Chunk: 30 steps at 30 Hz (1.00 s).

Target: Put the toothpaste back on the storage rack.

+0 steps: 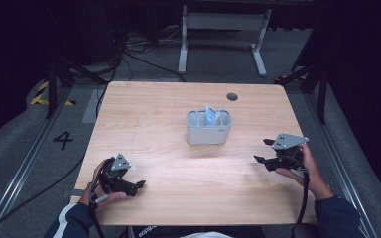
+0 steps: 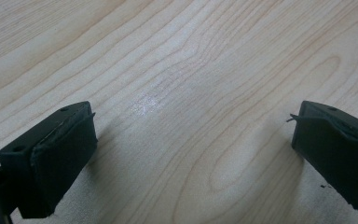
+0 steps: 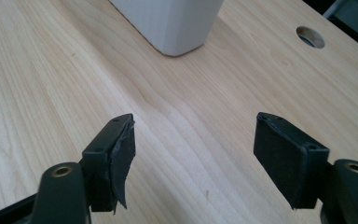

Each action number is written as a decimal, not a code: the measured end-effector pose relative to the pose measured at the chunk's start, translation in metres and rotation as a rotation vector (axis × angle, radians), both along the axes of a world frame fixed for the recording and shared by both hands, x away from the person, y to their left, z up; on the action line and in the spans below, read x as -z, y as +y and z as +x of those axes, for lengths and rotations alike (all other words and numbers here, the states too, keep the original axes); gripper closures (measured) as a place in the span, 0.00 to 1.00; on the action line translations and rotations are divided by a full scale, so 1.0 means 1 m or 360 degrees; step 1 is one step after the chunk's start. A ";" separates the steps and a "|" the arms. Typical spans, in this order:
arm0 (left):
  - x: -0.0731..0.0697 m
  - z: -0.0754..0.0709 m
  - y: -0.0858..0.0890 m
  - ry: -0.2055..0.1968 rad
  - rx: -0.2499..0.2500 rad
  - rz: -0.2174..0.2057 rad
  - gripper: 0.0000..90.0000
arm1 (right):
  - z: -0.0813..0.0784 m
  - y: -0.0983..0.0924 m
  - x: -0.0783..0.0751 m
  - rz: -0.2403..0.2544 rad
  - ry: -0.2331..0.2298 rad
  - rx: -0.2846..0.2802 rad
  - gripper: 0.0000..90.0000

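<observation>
The surface is pale wood with clear grain, smooth, with a soft sheen. The holder on it looks like matt grey-white plastic, and the packet inside is glossy, crinkled film. The right hand-held gripper has matt black pads, one frayed and peeling at its edge.

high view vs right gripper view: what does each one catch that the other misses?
High view alone: the blue-and-white packet standing in the grey divided caddy, the left hand-held gripper low over the table's near left, a person's forearms, the floor and a white frame beyond the table.
Right gripper view alone: a close look at the right hand-held gripper, jaws apart and empty, one pad's lining frayed.
Both: the caddy, the wooden table and its round hole.
</observation>
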State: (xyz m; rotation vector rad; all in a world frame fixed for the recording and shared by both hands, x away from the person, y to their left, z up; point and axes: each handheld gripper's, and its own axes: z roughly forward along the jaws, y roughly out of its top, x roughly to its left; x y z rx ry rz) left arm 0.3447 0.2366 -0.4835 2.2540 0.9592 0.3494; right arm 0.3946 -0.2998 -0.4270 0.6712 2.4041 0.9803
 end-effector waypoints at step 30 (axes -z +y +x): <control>0.000 0.000 0.000 0.0002 -0.0004 0.0000 0.00 | -0.040 -0.060 0.060 0.0225 0.0284 0.0328 0.17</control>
